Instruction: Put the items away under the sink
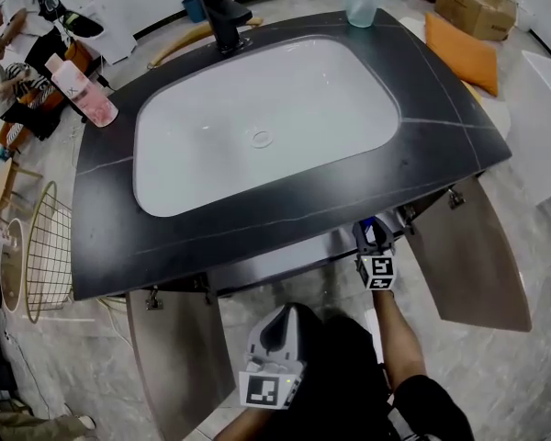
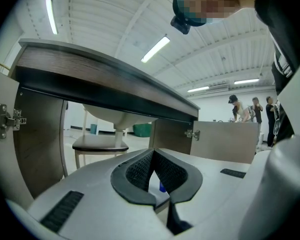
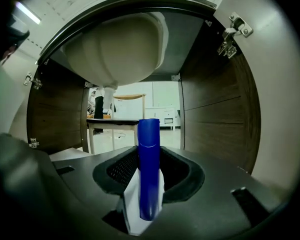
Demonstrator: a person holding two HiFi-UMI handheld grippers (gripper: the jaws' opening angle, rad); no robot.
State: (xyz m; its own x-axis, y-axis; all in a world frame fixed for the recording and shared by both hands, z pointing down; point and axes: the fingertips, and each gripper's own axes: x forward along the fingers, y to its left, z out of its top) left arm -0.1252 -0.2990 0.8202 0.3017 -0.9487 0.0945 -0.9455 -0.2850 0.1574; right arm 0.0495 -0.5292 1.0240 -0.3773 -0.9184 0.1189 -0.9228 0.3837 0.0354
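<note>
My right gripper (image 1: 375, 235) reaches under the front edge of the dark countertop (image 1: 285, 219), shut on a blue tube (image 3: 149, 174) with a white end. In the right gripper view the tube stands upright between the pads, pointing into the open cabinet below the white basin underside (image 3: 115, 49). My left gripper (image 1: 277, 331) hangs lower, in front of the cabinet opening. Its pads (image 2: 140, 171) meet at the tips with nothing clearly held. Both cabinet doors stand open: the left door (image 1: 179, 356) and the right door (image 1: 468, 255).
On the countertop stand a pink bottle (image 1: 83, 90), a black faucet (image 1: 220, 12) and a cup with a toothbrush (image 1: 360, 3). A wire basket (image 1: 46, 251) sits on the floor at left. Brown cabinet walls (image 3: 215, 119) flank the opening. People (image 2: 250, 109) stand far behind.
</note>
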